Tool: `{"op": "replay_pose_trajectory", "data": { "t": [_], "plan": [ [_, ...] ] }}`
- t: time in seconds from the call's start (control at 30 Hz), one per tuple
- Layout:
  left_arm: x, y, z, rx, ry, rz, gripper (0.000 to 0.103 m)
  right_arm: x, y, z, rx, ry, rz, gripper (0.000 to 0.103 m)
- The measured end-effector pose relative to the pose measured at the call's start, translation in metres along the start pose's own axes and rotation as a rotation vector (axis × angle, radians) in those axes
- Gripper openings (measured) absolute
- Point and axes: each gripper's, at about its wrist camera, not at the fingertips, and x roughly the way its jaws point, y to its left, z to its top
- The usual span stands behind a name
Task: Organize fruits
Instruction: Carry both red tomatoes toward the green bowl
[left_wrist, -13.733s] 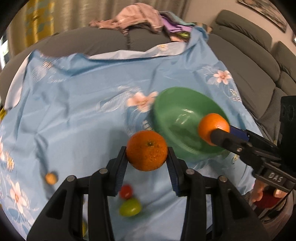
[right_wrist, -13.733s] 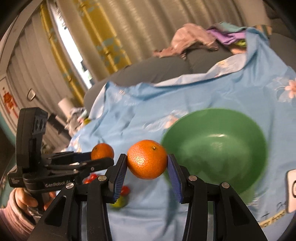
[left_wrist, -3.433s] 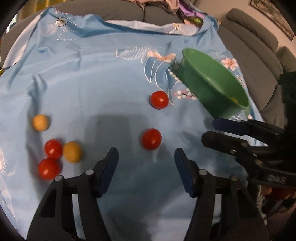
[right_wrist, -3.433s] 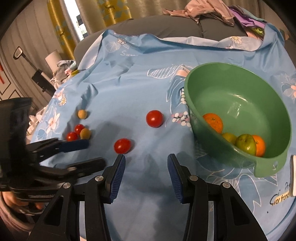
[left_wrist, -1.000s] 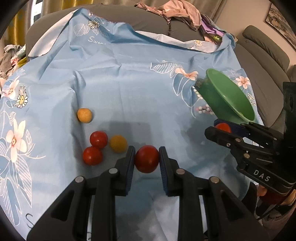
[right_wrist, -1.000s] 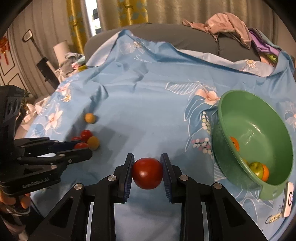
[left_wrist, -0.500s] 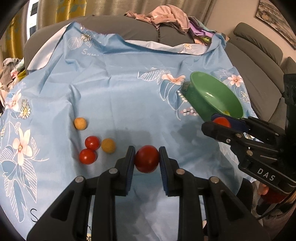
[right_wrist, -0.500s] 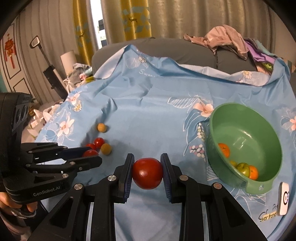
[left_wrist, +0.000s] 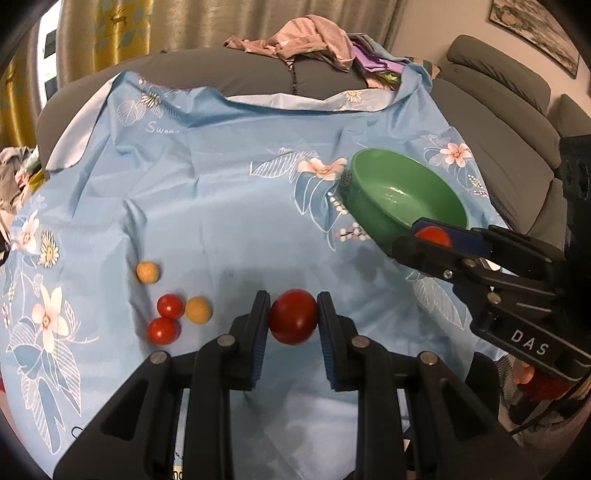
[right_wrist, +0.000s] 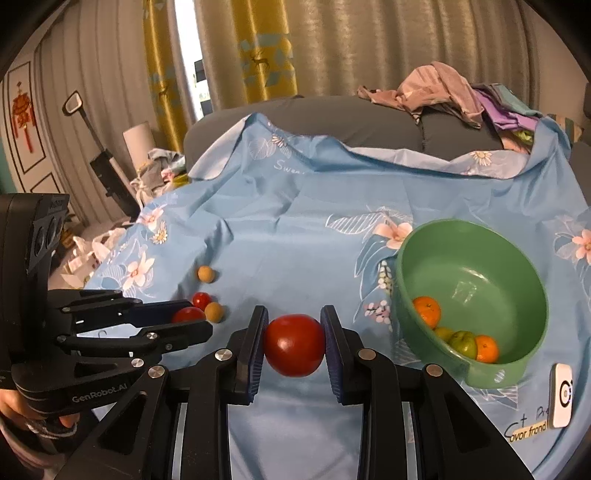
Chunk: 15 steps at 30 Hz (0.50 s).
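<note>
While I hold both tools above the blue cloth (left_wrist: 221, 206), the left gripper (left_wrist: 293, 321) pinches a red tomato (left_wrist: 293, 322) between its fingers, and the right gripper (right_wrist: 294, 345) pinches another tomato (right_wrist: 294, 345). The green bowl (right_wrist: 524, 365) sits at the right with oranges (right_wrist: 426, 312). Four small fruits (left_wrist: 173, 306) lie at the left.
</note>
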Motion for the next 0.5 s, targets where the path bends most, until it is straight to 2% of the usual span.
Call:
{"op": "replay_pose_trajectory", "data": {
  "t": [0.5],
  "plan": [
    [0.0,-0.035,0.021,0.083,-0.012,-0.035,0.026,-0.016,-0.026,0.001,0.052,-0.047,-0.02,0.031]
  ]
}}
